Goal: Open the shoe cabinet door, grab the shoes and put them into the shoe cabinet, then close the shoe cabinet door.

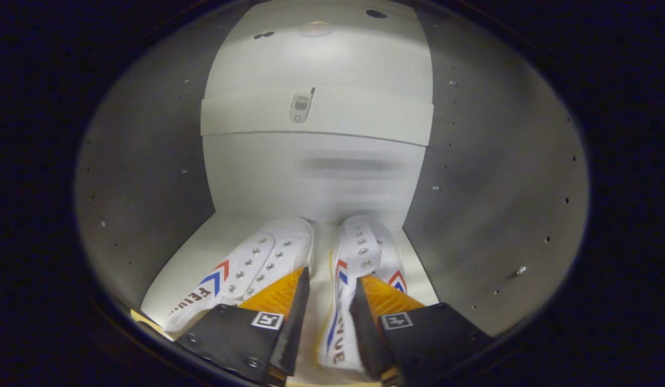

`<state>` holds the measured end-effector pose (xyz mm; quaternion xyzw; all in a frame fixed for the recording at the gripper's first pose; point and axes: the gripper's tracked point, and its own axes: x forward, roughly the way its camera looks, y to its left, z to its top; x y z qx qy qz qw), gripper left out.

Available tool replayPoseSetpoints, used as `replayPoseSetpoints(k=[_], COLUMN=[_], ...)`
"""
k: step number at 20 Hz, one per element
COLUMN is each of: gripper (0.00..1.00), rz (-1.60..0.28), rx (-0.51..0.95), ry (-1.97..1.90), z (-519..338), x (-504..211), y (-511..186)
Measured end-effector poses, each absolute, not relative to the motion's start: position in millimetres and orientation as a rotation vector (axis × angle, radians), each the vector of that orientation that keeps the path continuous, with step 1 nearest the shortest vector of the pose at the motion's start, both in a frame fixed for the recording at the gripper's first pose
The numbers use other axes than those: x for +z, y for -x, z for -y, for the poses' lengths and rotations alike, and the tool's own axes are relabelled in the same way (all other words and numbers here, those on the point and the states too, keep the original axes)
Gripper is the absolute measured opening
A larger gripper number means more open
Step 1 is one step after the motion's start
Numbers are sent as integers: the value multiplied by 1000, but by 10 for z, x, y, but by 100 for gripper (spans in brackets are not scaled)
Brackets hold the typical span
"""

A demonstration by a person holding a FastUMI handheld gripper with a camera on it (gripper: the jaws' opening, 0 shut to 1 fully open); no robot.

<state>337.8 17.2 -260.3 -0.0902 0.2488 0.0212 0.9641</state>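
Shoes (311, 269) lie side by side on the cabinet floor (322, 236), toes toward the back wall (316, 172), long axes running away from the tool (330, 317). Its fingers stand apart, gripping nothing; the right shoe's side shows in the gap between them. Backing straight out looks clear before closing the door.

Strong light is thrown on the cabinet's back panel (316, 107), where a glare spot (315, 28) is seen at upper centre. The side walls (144, 177) are left grey and dim. Straight lines are bowed by fisheye distortion toward the edges. Horizontal motion smear is seen mid-frame; the shoes (257, 263) are rendered fairly sharp
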Motion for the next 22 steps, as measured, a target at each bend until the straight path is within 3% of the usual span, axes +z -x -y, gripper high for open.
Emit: replayPoseSetpoints(k=[2, 5, 9, 15, 22], gripper=[63, 66, 100, 100, 100], rz=[-503, -447, -362, -269, -207], rx=[40, 29, 28, 54, 82], ry=[179, 156, 83, 65, 27], z=[-178, -185, -210, -384, -718], x=[-2567, -2350, -1964, -1452, -1079], y=[-3332, -3303, -3155, -2606, -1370])
